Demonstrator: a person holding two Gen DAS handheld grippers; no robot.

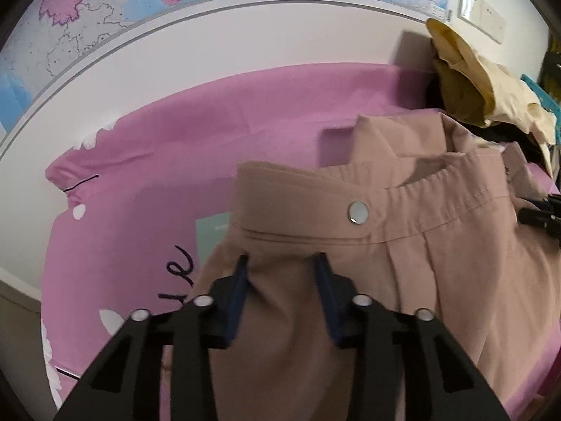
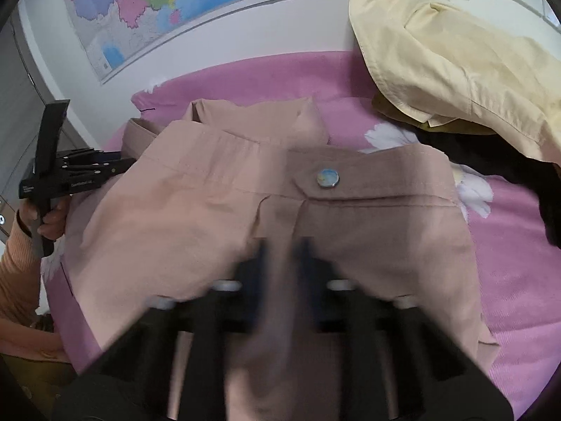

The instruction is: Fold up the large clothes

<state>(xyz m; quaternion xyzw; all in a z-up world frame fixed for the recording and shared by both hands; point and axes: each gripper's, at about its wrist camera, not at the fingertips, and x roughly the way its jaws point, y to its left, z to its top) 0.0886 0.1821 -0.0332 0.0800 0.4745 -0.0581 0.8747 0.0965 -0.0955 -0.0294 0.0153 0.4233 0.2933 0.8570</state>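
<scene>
Dusty-pink trousers [image 1: 403,263] with a waistband and a silver snap button [image 1: 358,211] lie on a pink bed sheet [image 1: 140,147]. My left gripper [image 1: 280,263] has its blue pads pinching a bunched fold of the cloth just below the waistband. In the right wrist view the same trousers [image 2: 182,217] spread out, button [image 2: 328,178] facing up. My right gripper [image 2: 283,256] is blurred, with its jaws close together on a narrow ridge of the fabric below the button. The left gripper's body [image 2: 52,175] and the hand holding it show at the left edge of that view.
A pale yellow garment [image 2: 455,63] is heaped at the back right over dark clothes [image 2: 491,161]. A wall map [image 2: 157,10] hangs behind the bed. The sheet has white flower prints [image 2: 385,138]. An orange sleeve [image 2: 17,273] is at the lower left.
</scene>
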